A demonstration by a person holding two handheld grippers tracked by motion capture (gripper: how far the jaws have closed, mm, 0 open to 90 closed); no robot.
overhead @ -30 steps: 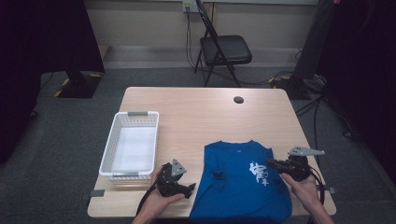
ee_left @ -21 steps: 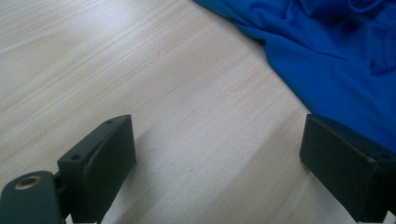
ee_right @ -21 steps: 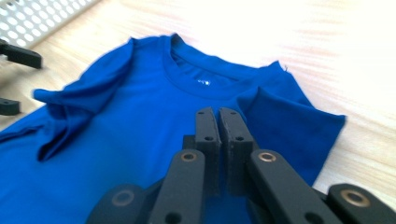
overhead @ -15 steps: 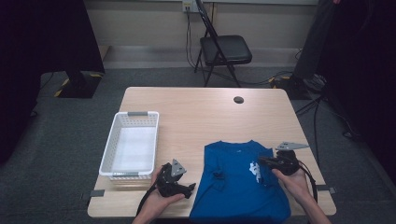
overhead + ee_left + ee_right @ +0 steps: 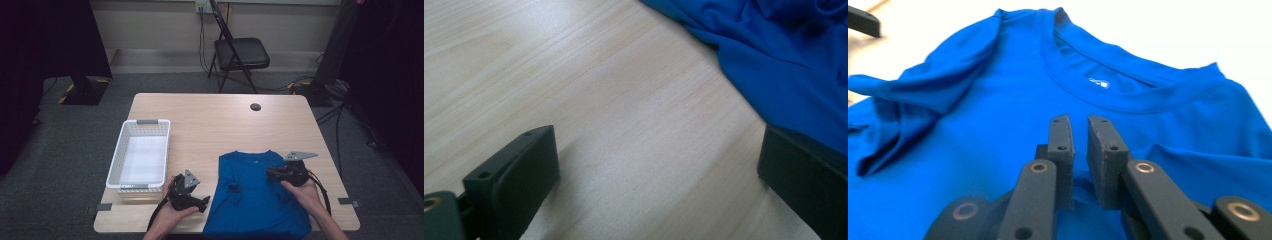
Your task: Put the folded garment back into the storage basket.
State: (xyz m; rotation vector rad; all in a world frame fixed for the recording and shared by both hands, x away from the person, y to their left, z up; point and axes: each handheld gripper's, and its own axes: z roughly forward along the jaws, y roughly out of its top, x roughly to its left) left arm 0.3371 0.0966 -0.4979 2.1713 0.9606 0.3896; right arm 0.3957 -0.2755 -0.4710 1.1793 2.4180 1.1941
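Observation:
A blue T-shirt (image 5: 252,197) lies on the wooden table (image 5: 225,120) at the front, collar away from me; its right side is folded inward. My right gripper (image 5: 270,173) hovers low over the shirt's right part, pointing left. In the right gripper view its jaws (image 5: 1079,127) have just been opening and stand a narrow gap apart with nothing between them, above the shirt (image 5: 973,125) below the collar. My left gripper (image 5: 204,202) rests by the shirt's left edge. In the left gripper view its jaws (image 5: 659,147) have just widened over bare wood, the shirt (image 5: 794,65) beside the right one.
A white plastic basket (image 5: 145,122) stands on the table's left side, just behind my left hand. A small black disc (image 5: 255,106) lies near the far edge. A black folding chair (image 5: 240,52) stands beyond the table.
My right gripper has moved left over the shirt, and the shirt's right side has folded in, hiding its white print. The left hand has stayed put.

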